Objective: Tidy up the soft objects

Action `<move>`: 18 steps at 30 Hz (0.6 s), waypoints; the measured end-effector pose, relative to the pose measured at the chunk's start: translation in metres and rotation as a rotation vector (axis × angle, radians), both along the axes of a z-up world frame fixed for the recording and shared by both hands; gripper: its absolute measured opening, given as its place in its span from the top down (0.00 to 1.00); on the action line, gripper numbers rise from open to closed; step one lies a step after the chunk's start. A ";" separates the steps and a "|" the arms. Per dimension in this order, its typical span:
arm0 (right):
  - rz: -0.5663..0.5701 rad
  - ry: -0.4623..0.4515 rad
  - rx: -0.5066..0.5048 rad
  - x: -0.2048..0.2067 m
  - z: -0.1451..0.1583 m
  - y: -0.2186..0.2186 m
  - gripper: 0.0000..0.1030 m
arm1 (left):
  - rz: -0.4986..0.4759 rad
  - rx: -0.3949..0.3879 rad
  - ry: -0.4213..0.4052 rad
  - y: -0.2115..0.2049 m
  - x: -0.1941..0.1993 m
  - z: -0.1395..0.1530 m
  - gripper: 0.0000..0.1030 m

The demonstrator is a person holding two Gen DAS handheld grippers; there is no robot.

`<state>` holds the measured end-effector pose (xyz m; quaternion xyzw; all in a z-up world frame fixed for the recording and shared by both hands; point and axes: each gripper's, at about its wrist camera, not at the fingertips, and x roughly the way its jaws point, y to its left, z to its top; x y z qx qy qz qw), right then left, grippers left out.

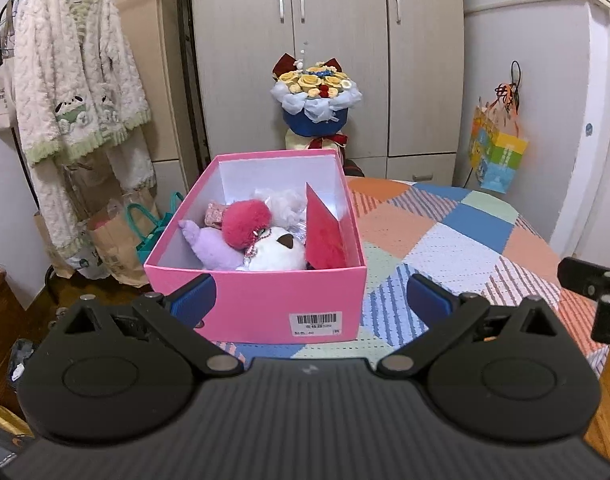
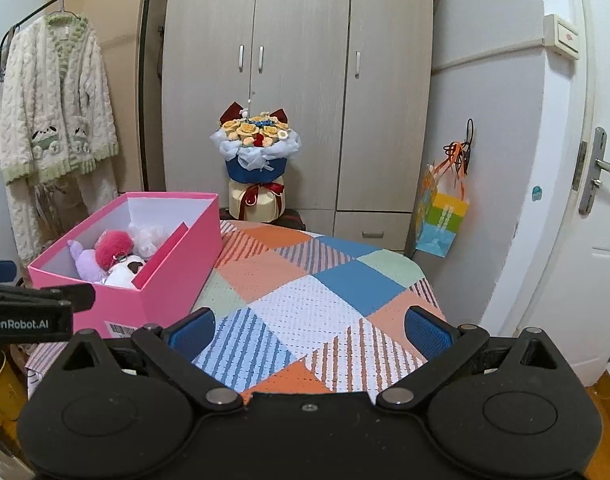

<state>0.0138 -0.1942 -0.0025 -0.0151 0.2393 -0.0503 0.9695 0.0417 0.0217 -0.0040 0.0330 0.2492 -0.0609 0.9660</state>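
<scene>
While the left gripper (image 1: 311, 298) hovers just in front of the pink box (image 1: 261, 300) with its blue-padded fingers (image 1: 195, 296) spread wide and holding nothing, the right gripper (image 2: 309, 332) hangs over the bare patchwork tablecloth (image 2: 325, 280) beside the box, its fingers likewise wide apart and empty. Inside the box, which stands on the cloth's left part, lie the soft toys: a pink fluffy ball (image 1: 247, 224) resting on a purple plush (image 1: 209, 244) and a white plush (image 1: 279, 256), with a red card (image 1: 325, 236) standing tilted against the right wall. Behind the table stand a flower bouquet (image 1: 315, 96) and a grey wardrobe (image 1: 345, 40).
</scene>
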 end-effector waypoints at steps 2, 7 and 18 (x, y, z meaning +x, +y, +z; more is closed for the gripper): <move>-0.001 -0.009 0.008 -0.002 -0.001 0.001 0.01 | 0.000 -0.002 0.003 0.001 0.000 -0.001 0.00; -0.002 -0.025 -0.008 -0.007 0.001 0.004 0.01 | -0.011 -0.013 0.014 0.003 -0.001 -0.004 0.00; -0.001 -0.014 -0.014 -0.007 0.000 0.007 0.01 | -0.005 -0.010 0.008 0.005 -0.001 -0.005 0.00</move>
